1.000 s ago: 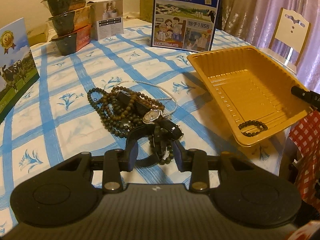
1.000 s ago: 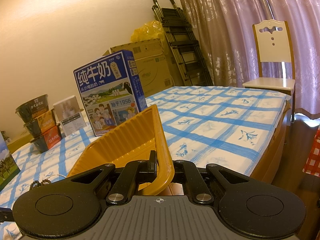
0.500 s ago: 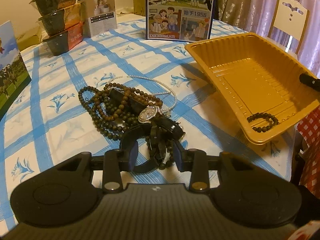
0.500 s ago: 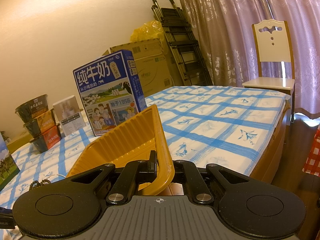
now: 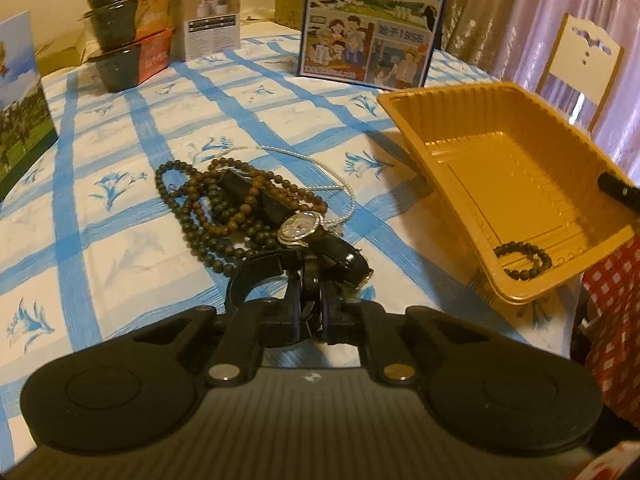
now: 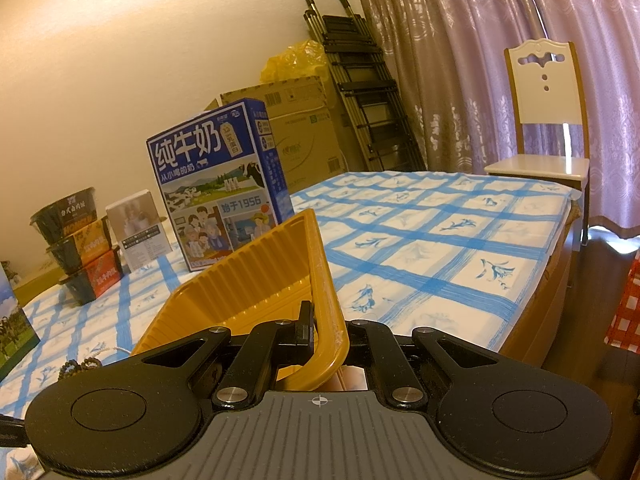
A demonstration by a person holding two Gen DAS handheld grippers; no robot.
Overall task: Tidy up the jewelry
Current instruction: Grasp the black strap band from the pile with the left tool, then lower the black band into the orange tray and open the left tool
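Observation:
A pile of jewelry lies on the blue-checked tablecloth: brown bead strands (image 5: 212, 208), a thin pearl strand (image 5: 320, 160) and a silver-faced watch (image 5: 298, 226) with black straps. My left gripper (image 5: 310, 312) is at the near end of the pile. Its jaws are closing, and a black watch strap (image 5: 312, 276) is pinched between them. A yellow plastic tray (image 5: 500, 168) sits tilted at the right, with a dark bead bracelet (image 5: 524, 260) in its low corner. My right gripper (image 6: 328, 328) is shut on the tray's rim (image 6: 320, 280) and holds that side raised.
A blue milk carton (image 5: 372, 20) stands behind the tray. Stacked dark bowls (image 5: 124, 28) and a white box (image 5: 212, 20) stand at the back left, and another carton (image 5: 20, 100) at the left edge. A white chair (image 6: 544, 120) stands beyond the table's right edge.
The left gripper's jaws have gone from wide apart to pinched on the black strap, and it moved slightly closer to the pile. The right gripper and tray have not moved.

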